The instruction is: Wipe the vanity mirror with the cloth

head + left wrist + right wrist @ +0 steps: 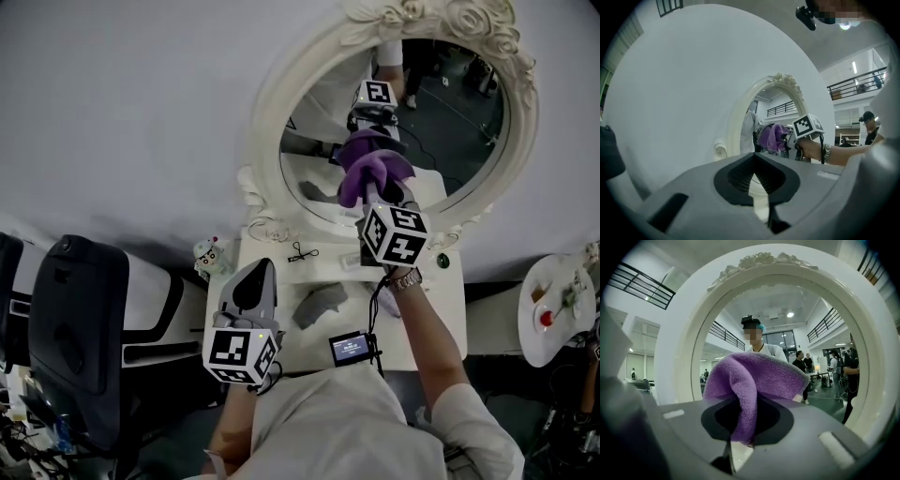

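The oval vanity mirror [469, 122] has an ornate white frame [272, 103] and stands on a white vanity table [441, 300]. My right gripper [375, 192] is raised to the lower left of the glass and is shut on a purple cloth [367, 167], which presses against the mirror. In the right gripper view the cloth [750, 380] bulges out of the right gripper [740, 439], with the frame [684, 343] ringing it. My left gripper [255, 272] hangs low over the table's left side, shut and holding nothing. In its own view, past the left gripper [753, 176], are the frame [740, 117] and the cloth [772, 137].
On the table lie a grey crumpled item [319, 305], a small black clip [302, 251] and a small figurine [211, 253]. A black chair [75, 319] stands at the left. A round white side table [562, 309] with small items is at the right.
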A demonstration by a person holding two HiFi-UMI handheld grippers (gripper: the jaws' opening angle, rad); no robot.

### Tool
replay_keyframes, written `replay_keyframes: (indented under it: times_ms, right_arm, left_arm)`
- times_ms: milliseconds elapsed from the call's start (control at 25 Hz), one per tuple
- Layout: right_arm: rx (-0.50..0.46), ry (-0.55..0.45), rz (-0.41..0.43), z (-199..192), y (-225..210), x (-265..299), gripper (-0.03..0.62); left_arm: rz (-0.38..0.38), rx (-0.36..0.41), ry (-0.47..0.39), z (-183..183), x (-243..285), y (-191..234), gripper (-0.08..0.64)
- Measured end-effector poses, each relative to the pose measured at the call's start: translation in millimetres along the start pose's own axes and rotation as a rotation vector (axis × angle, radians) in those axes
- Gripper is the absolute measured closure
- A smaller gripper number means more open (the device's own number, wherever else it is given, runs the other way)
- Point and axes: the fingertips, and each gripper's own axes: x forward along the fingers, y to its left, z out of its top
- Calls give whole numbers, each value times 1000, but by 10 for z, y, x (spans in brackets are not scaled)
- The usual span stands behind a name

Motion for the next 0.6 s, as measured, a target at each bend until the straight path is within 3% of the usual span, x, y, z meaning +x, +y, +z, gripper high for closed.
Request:
replay_keyframes:
  times_ms: [600]
  right_arm:
    - [-28, 2, 33, -78, 978, 314, 534]
  left_arm:
    - [35, -16, 8, -18, -304, 675, 560]
